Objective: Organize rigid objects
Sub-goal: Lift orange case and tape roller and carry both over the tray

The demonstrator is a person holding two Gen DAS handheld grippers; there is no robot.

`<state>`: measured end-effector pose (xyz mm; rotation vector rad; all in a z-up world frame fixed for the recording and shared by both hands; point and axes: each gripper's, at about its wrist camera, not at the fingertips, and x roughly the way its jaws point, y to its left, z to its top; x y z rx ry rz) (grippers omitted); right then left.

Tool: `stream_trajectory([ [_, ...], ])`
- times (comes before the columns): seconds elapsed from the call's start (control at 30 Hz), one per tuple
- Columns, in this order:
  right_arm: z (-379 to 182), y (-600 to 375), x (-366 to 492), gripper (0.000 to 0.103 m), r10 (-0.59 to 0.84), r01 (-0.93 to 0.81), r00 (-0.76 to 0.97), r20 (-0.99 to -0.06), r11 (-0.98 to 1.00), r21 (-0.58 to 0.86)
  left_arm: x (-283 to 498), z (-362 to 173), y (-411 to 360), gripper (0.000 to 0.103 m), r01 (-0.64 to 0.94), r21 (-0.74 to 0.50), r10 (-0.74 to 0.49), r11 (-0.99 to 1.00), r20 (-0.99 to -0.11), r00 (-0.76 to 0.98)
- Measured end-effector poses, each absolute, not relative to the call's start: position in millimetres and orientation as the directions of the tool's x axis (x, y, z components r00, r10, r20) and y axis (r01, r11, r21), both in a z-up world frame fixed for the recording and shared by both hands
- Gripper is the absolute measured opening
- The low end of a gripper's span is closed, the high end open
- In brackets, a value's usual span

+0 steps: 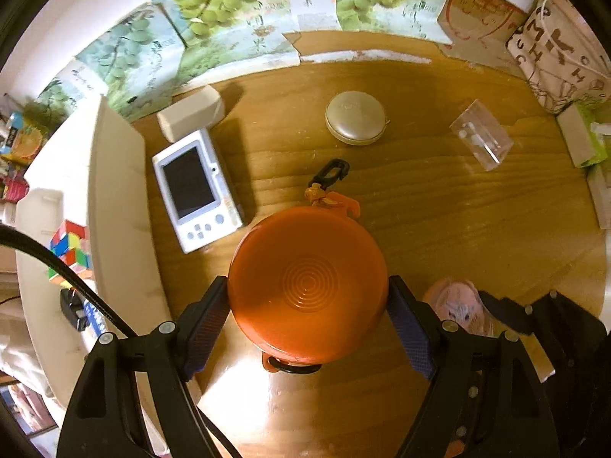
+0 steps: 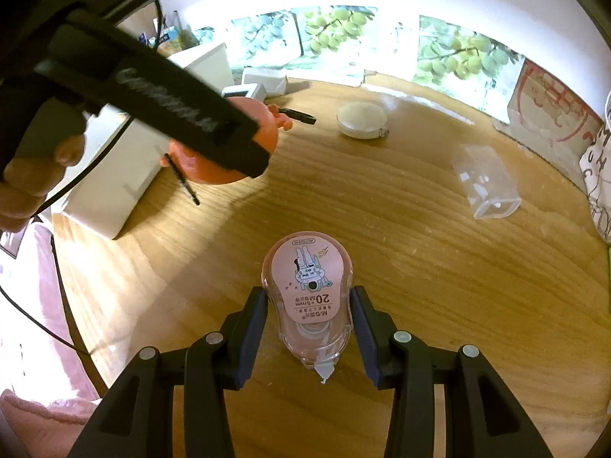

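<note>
Slippage is the main risk: the left gripper (image 1: 307,320) clamps a round orange disc-shaped case (image 1: 307,278) by its curved rim, gripped only at two opposite points, so a tilt or bump could let the smooth plastic rotate or pop free and drop to the wooden table (image 1: 439,229). Its dangling black clip (image 1: 331,173) and a black ring at the near edge could, by my judgement, snag on the white storage bin (image 1: 114,191) just to the left if the case is carried that way. The right gripper (image 2: 308,334) is closed on a pink and clear correction tape dispenser (image 2: 307,297), pinched across its glossy, rounded sides, tip pointing back toward the camera; the hard, slick shell could twist between the pads. The two grippers work close together and could collide. The orange case has a shiny face with raised concentric rings. Resting on the table are a white handheld device with a dark screen (image 1: 194,191), a pale rectangular block (image 1: 191,112), a round beige zip case (image 1: 355,122) and a transparent box (image 1: 481,135), whose clear walls make it hard to judge. A multicoloured puzzle cube (image 1: 70,248) sits inside the bin.
</note>
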<state>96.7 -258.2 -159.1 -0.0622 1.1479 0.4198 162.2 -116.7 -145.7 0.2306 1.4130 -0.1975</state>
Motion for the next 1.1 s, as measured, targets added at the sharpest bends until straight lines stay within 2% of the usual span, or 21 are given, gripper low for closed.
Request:
stream_trajectory([
  [0.63, -101, -220, 97, 0.045, 0.268, -0.367, 0.439, -0.858, 0.925, 0.101, 137, -45, -62, 0.083, 0.314, 0.002, -0.099, 0.95, -0.947, 0.306],
  [1.1, -54, -141, 101, 0.045, 0.281, -0.382, 0.524, -0.804, 0.921, 0.073, 135, -11, 25, 0.083, 0.254, 0.005, -0.101, 0.967, -0.909, 0.405],
])
